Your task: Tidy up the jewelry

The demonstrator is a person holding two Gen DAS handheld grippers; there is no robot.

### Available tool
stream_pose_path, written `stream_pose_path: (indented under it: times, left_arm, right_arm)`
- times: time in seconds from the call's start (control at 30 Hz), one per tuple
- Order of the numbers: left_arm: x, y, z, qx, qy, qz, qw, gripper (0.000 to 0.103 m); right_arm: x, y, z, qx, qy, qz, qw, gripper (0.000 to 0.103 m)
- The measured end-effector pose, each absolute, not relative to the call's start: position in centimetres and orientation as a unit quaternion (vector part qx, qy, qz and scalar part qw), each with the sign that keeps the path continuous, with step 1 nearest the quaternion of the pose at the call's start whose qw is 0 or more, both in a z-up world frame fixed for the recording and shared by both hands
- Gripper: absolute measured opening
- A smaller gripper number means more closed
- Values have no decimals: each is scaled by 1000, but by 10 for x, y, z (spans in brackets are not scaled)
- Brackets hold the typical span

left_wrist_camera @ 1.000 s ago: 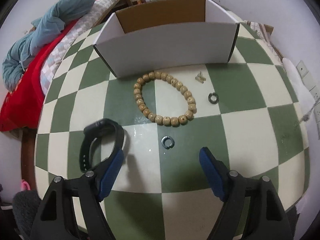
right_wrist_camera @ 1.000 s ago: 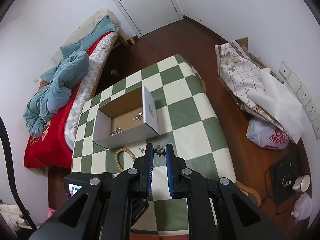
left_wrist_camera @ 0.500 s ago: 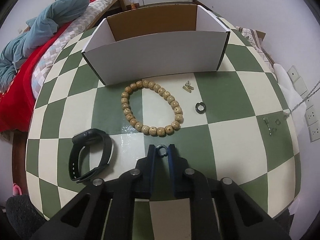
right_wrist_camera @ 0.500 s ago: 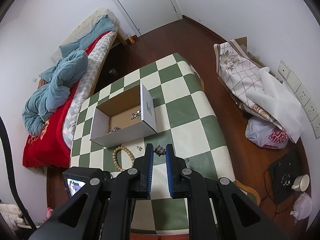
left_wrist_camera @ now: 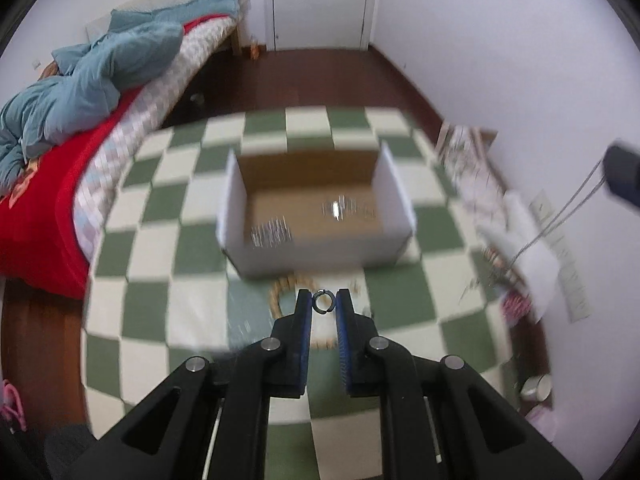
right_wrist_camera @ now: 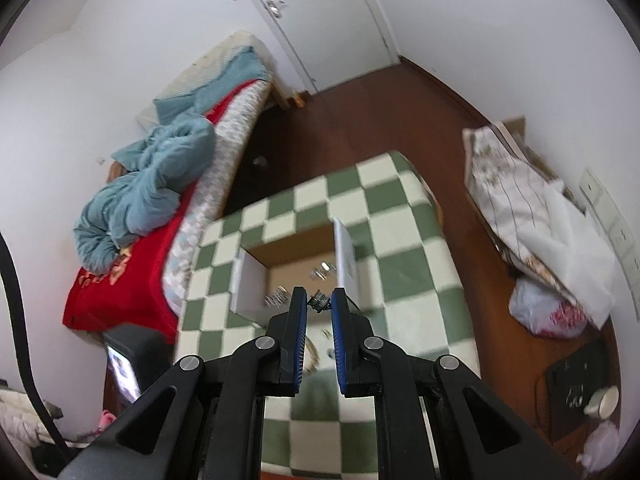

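Left wrist view, left gripper (left_wrist_camera: 323, 302) jaws pinching small dark ring (left_wrist_camera: 323, 301), right gripper (right_wrist_camera: 319, 302) jaws pinching small dark trinket (right_wrist_camera: 319, 301).

Bed (right_wrist_camera: 120, 280): red cover, a rumpled blue blanket (right_wrist_camera: 144, 196) heaped on it.
Door (left_wrist_camera: 320, 0): white, shut (behind the bed's foot).
Floor (right_wrist_camera: 360, 120): dark wood.
Right wall: patterned cloth (right_wrist_camera: 516, 196) leaning, plastic bag (right_wrist_camera: 548, 308) below.

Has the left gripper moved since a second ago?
Yes. The left gripper, shut on the small dark ring, has lifted up off the checkered table; the open cardboard box now sits lower and farther, its inside showing.
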State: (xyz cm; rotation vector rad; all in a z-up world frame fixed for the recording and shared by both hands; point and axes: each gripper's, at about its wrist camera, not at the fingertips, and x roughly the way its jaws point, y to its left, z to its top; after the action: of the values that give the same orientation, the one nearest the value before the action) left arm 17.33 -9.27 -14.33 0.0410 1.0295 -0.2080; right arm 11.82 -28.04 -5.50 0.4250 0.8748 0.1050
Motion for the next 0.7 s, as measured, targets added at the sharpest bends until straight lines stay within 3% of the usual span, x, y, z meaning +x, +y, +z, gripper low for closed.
stream_pose_path:
  times: [0.17, 0.3, 0.7]
  left_arm:
    - [220, -80, -108, 33, 476, -104, 873, 9]
    - [256, -72, -109, 42, 484, -94, 869, 9]
    - [321, -64, -171, 27, 563, -80, 822, 13]
  right_arm:
    - [152, -264, -24, 190, 404, 76, 892, 13]
    - [184, -248, -21, 182, 408, 85, 891, 13]
    - [271, -222, -122, 170, 539, 80, 821, 14]
